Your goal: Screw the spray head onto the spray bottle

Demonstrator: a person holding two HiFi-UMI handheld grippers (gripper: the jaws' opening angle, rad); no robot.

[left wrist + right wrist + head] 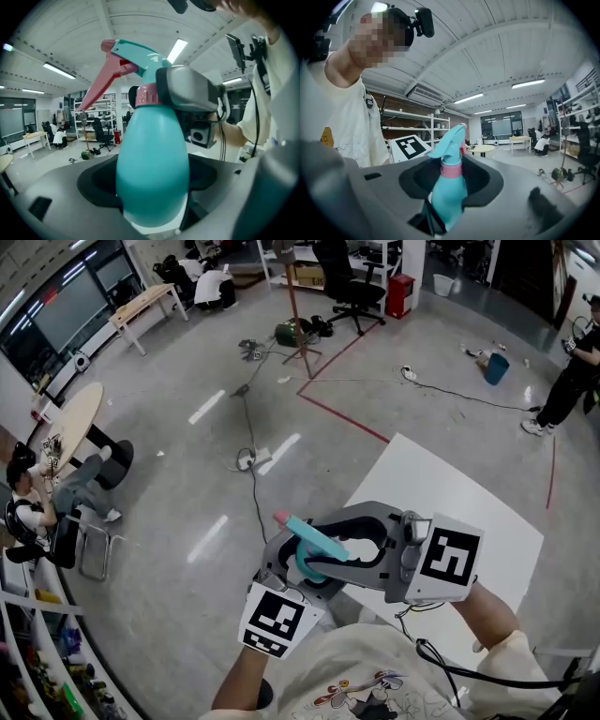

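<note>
- The spray bottle (pixel 152 173) stands roughly upright in the air in front of the person, held between both grippers. Its long axis runs bottom to top, with the spray head (pixel 136 54) uppermost.
- In the head view the nozzle points away from the person and toward their left. In the left gripper view the trigger (pixel 101 84) slants down and left from the nozzle.
- A pink collar (pixel 147 96) sits where the spray head meets the bottle's neck. How far it is threaded on I cannot tell.
- The left gripper (pixel 152 183) has its jaws set wide and pressed on the bottle's fat lower body.
- The right gripper (pixel 451 180) has its jaws partly closed around the collar at the neck. In the left gripper view one of its grey jaws covers the right side of the spray head.
- A white table (pixel 469 493) lies below and to the right of the grippers.
- Grey floor (pixel 187 456) spreads beyond the grippers, crossed by a dark cable (pixel 253 484) and a red tape line (pixel 342 418).
- Farther off are an office chair (pixel 352 282), a blue bin (pixel 496 367) and a round table (pixel 70 423).
- The bottle is smooth, glossy teal plastic and egg-shaped. The collar is ribbed, and the trigger is a long flat pink blade.
- The grippers are matte grey shells with black-lined openings, and the floor is polished enough to mirror the ceiling lights.
</note>
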